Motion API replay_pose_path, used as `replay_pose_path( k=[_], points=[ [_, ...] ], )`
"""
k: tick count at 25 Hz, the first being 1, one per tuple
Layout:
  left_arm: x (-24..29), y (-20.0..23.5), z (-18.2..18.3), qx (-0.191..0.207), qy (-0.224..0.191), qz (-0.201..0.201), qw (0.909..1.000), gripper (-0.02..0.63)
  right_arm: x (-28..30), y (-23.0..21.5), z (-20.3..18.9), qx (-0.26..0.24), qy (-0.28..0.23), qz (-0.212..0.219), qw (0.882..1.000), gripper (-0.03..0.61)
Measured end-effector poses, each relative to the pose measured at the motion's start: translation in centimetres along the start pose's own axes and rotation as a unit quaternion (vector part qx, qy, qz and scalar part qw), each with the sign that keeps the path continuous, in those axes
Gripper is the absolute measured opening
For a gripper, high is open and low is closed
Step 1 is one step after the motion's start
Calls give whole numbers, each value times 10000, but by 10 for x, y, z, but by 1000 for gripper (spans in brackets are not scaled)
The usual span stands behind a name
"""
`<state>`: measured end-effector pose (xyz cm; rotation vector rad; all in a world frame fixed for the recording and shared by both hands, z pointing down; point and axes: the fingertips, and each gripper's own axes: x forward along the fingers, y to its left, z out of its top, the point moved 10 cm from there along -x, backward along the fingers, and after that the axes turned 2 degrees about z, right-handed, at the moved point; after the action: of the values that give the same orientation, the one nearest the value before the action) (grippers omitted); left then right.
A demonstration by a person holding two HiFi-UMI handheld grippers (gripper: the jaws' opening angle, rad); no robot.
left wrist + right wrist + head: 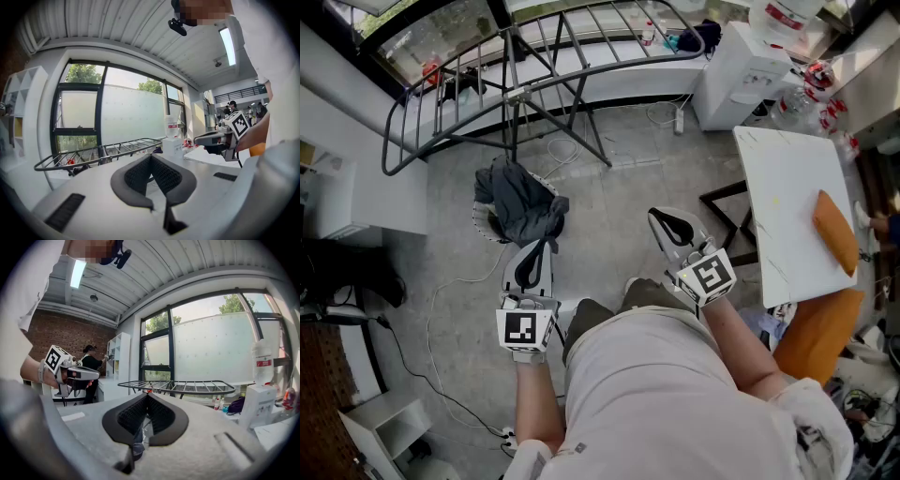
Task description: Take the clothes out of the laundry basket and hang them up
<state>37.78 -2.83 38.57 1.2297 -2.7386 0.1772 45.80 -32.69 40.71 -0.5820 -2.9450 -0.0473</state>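
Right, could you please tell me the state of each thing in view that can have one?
Left tongs: shut, empty.
Right tongs: shut, empty.
Laundry basket: standing on the floor, filled with clothes.
Clothes: dark, heaped in the basket, not yet hung.
Drying rack: unfolded, standing, nothing hung on it.

Clothes [521, 202]: plain charcoal grey, ten o'clock in the head view. Laundry basket [480, 223]: white rim, seemingly speckled with dark perforations. Drying rack [534, 80]: dark grey bars, twelve o'clock. Left gripper [538, 247] and right gripper [658, 216]: pale grey shells with black ribbed pads [138, 176], each carrying a cube [528, 330] of black-and-white square markers. Table [783, 178]: white, three o'clock, bearing an orange cushion [834, 231]. Floor [619, 187]: mottled grey. Brick wall [70, 341]: red-brown.
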Motion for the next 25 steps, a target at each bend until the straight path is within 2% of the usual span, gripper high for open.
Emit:
replay_pose_path(
  k=[6,9,12,18,25],
  points=[
    [62,-47,14,130,-1,-162,9998,2,-37,-60,-7,285,-147,-216,9993,5],
    [86,-58,16,150,153,-210,9995,2,-44,-84,-14,620,-235,-326,9973,5],
    [106,-58,14,55,316,-219,9992,2,-41,-98,-17,635,-219,-283,9973,5],
    [144,-37,2,116,608,-300,9976,2,2,-118,-19,211,371,-95,9990,5],
    [208,35,-26,-329,780,-321,9959,2,107,-155,-20,204,837,154,9962,5]
  ],
)
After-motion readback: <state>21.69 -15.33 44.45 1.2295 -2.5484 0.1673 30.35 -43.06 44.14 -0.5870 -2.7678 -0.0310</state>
